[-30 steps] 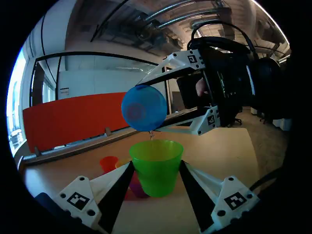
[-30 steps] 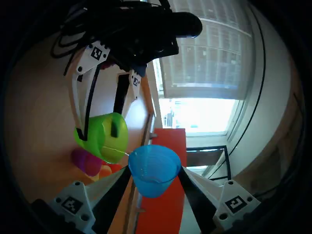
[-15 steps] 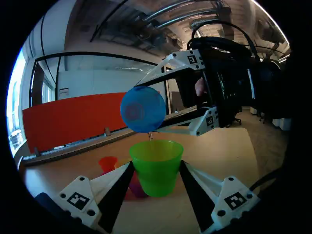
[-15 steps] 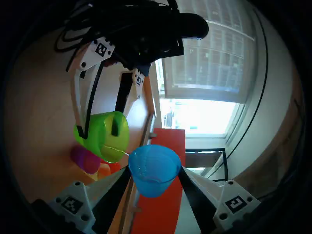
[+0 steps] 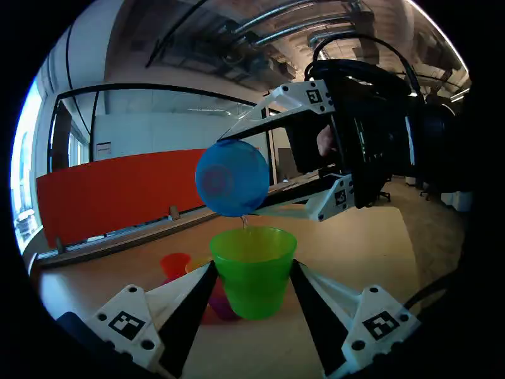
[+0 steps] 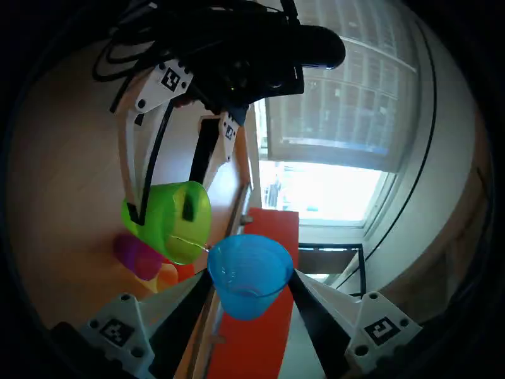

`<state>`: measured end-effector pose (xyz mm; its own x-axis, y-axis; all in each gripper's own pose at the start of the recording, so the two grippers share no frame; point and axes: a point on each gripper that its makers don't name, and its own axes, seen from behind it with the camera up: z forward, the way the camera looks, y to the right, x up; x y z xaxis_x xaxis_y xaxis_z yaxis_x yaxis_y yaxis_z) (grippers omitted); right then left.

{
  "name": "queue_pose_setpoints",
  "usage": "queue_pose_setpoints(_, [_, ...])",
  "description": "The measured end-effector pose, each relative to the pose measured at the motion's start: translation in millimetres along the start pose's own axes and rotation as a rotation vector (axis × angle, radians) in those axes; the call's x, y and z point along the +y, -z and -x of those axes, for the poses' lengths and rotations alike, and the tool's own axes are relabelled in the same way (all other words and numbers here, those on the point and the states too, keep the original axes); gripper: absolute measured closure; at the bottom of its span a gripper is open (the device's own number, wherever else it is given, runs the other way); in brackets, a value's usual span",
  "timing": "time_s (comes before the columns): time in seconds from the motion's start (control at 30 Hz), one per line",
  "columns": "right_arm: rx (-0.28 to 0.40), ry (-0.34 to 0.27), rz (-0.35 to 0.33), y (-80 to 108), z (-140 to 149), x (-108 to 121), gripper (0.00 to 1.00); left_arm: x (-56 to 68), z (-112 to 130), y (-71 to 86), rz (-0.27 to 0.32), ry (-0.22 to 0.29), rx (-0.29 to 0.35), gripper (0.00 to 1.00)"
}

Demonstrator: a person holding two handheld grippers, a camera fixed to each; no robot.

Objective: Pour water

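1. Left gripper [image 5: 252, 265]: I am holding it level, both fingers clamping the green cup [image 5: 254, 284] upright at 6 o'clock.
2. Right gripper [image 6: 250, 273]: its fingers are pinching the blue cup [image 6: 248, 284], which is tipping over the green rim, and a water trickle [image 5: 243, 221] is falling.
3. Marker squares [image 5: 126, 324] are showing on the fingers.
4. Red cup [image 5: 175, 264] and purple cup [image 5: 221, 307] are sitting on the table [image 5: 360, 246] at 7 o'clock.

Blue translucent plastic cup [image 5: 231, 177], centre of the left gripper view: tipped on its side, base toward the camera, lip lowest. A thin stream of water [image 5: 243, 221] falls from that lip. Green translucent plastic cup [image 5: 254, 270], lower centre: upright, open mouth directly beneath the stream, just below the blue cup.
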<state>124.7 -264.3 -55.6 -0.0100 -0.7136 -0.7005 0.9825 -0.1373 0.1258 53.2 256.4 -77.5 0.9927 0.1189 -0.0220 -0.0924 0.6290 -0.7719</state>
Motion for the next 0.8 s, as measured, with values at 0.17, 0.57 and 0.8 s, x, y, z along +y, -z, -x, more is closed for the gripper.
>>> queue_pose_setpoints(0.17, [0.0, 0.006, 0.001, -0.4, -0.6, -0.4, 0.1, 0.4, 0.2, -0.9, 0.0, 0.0, -0.002, 0.17])
queue_pose_setpoints(0.57, [-0.007, 0.037, 0.012, 1.5, -0.9, 0.4, 0.1, -0.2, -0.6, -2.3, -0.003, -0.001, -0.003, 0.17])
queue_pose_setpoints(0.8, [-0.01, 0.053, 0.015, 5.8, -3.6, -1.4, 0.09, -0.1, 0.0, -3.1, -0.002, 0.001, -0.004, 0.17])
